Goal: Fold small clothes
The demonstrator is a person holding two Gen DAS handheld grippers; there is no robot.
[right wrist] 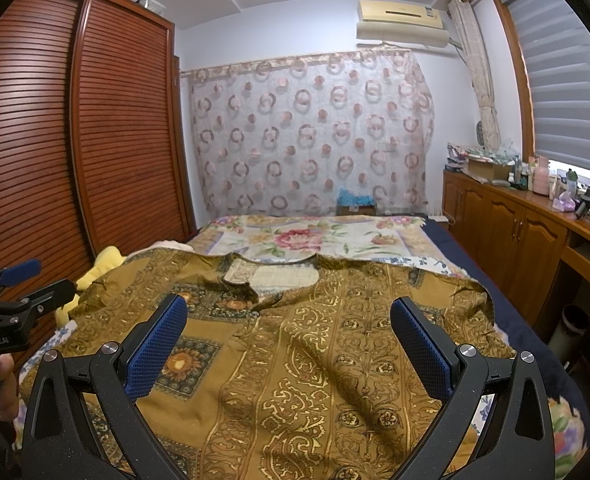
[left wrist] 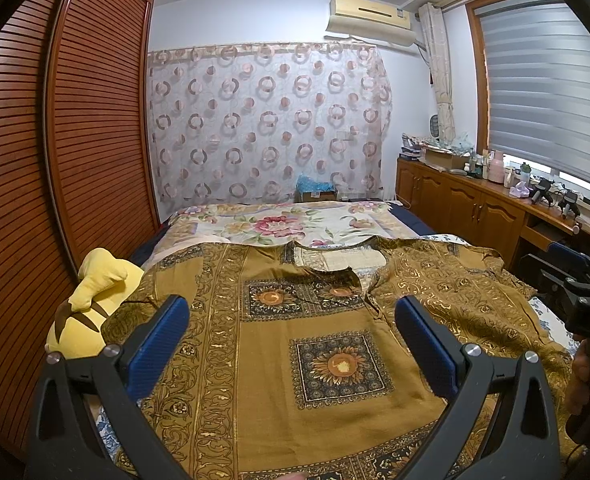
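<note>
A mustard-gold patterned shirt (left wrist: 295, 340) lies spread flat on the bed, its neckline toward the far end and its sleeves out to both sides. In the right wrist view the same shirt (right wrist: 315, 352) fills the foreground. My left gripper (left wrist: 293, 320) hovers open over the shirt's left half, nothing between its blue pads. Over the shirt's right half my right gripper (right wrist: 289, 324) is likewise open and holds nothing. Each gripper shows at the edge of the other's view, the right gripper (left wrist: 567, 272) and the left gripper (right wrist: 27, 276), with a hand under each.
A yellow plush toy (left wrist: 91, 300) lies at the shirt's left edge beside the slatted wardrobe (left wrist: 55, 160). A floral bedspread (left wrist: 279, 224) covers the far bed. Wooden cabinets (right wrist: 515, 232) with cluttered tops run along the right wall under the window.
</note>
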